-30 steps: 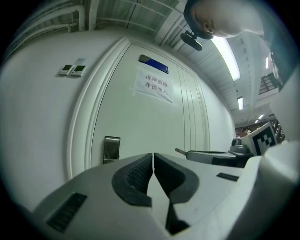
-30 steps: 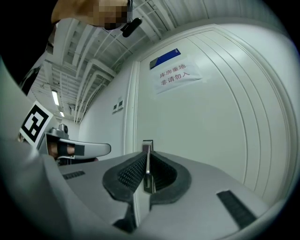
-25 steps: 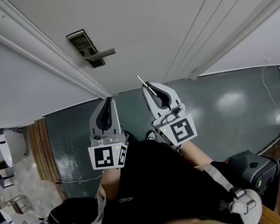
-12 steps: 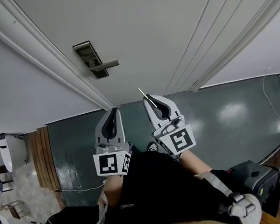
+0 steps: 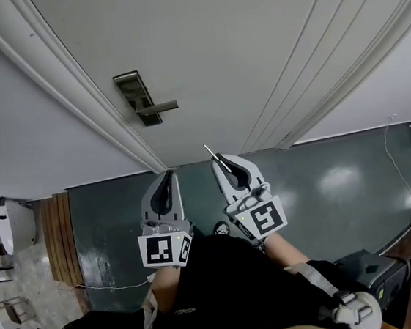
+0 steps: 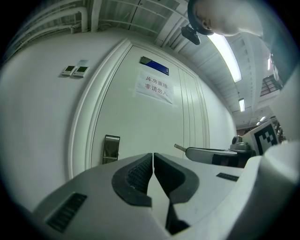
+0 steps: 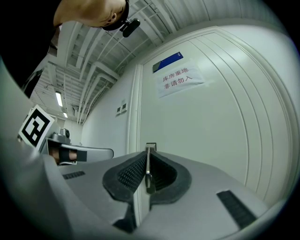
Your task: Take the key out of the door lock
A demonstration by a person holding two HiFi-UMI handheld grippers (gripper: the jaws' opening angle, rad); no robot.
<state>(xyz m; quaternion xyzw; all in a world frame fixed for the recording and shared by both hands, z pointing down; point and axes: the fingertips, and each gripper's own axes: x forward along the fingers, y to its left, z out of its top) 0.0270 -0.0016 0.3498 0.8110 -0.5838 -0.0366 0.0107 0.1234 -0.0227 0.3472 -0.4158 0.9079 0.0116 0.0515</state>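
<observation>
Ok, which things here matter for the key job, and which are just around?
Job:
- key, clamped in the right gripper
- door lock plate

Just around:
- left gripper, shut, empty
- paper sign
- blue door plate
- wall switches

- Paper notice [image 7: 180,79] on the white door [image 7: 211,140], near 12 o'clock in the right gripper view: two lines of black Chinese characters, "库房重地" above "非请勿入".
- The left gripper view shows the notice with the same two lines.
- Blue plaque [image 7: 167,62] on the door, just at 11 o'clock of the notice: its print is too small to read.
</observation>
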